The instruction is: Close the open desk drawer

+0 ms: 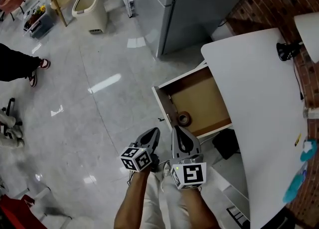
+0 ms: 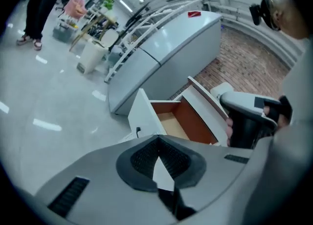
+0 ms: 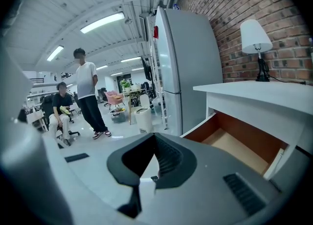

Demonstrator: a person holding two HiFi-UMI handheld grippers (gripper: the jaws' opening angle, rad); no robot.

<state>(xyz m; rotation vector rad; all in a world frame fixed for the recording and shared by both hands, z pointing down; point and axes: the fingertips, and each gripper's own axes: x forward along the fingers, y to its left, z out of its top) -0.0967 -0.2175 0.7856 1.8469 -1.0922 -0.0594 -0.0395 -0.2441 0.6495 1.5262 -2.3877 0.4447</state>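
Observation:
The white desk (image 1: 259,118) stands at the right of the head view, and its drawer (image 1: 199,101) is pulled out, brown inside, with a roll of tape (image 1: 184,119) near the front. The drawer's white front panel (image 1: 162,104) faces the floor space. My left gripper (image 1: 152,134) and right gripper (image 1: 178,132) hover side by side just in front of that panel, apart from it, both shut and empty. The left gripper view has its shut jaws (image 2: 159,158) aimed at the open drawer (image 2: 176,119). In the right gripper view the drawer (image 3: 234,143) lies right of the shut jaws (image 3: 151,163).
A tall grey fridge (image 1: 189,9) stands behind the drawer, with a beige bin (image 1: 89,4) further left. A lamp (image 1: 306,34) sits on the desk by the brick wall. A person stands and another sits (image 3: 90,92) across the glossy floor. A black object (image 1: 227,143) lies under the desk.

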